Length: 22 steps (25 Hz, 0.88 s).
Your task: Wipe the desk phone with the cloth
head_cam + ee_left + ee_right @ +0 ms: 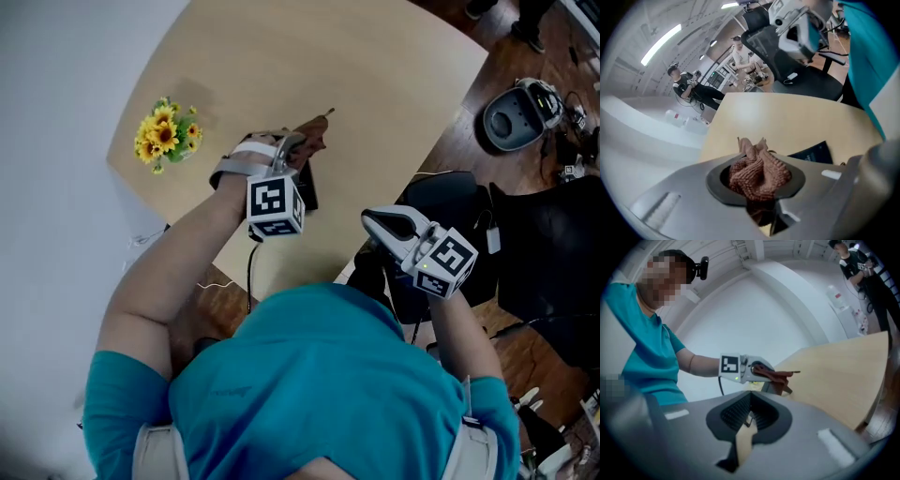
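Note:
My left gripper [296,142] is shut on a bunched brown knitted cloth [315,131], which fills its jaws [759,174] in the left gripper view. It hovers over the dark desk phone [307,191] near the table's front edge. A dark corner of the phone [813,152] shows just right of the cloth. From the right gripper view I see the left gripper [757,370], the cloth [777,375] and the phone [782,388] below them. My right gripper [378,219] is off the table's edge, jaws together with nothing between them [749,420].
A small pot of yellow flowers [167,137] stands at the light wooden table's [375,66] left corner. A black office chair [445,202] is beside the table under my right gripper. A round grey device [516,112] lies on the floor. People stand in the background [684,84].

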Each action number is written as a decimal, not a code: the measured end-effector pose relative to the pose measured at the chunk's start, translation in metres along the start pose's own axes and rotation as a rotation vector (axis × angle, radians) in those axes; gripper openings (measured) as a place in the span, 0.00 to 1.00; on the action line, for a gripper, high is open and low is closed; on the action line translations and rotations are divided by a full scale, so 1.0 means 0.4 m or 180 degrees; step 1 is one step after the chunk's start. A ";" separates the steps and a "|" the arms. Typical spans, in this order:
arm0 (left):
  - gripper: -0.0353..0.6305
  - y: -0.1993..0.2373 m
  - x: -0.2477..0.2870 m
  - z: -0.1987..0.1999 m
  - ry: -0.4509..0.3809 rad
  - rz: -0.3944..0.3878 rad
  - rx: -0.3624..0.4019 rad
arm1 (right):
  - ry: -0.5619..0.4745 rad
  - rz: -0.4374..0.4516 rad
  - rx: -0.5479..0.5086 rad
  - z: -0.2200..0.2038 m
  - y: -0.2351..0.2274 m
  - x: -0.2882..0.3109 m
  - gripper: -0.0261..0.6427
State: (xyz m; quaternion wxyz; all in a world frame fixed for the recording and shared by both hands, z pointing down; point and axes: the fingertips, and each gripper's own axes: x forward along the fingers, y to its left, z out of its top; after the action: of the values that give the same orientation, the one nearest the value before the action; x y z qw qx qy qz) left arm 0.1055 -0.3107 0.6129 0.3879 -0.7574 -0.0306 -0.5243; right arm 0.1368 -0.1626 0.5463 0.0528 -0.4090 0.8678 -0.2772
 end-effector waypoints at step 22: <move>0.22 -0.476 0.040 0.059 0.0646 -0.1614 0.1232 | -0.0110 -0.0152 0.0136 -0.026 -0.032 -0.050 0.04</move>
State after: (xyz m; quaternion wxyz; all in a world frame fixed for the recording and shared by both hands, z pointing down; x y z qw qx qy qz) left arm 0.0447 -0.1689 0.7284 0.3829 -0.5819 -0.2783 -0.6613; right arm 0.1553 -0.1499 0.5592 0.0700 -0.4331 0.8506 -0.2898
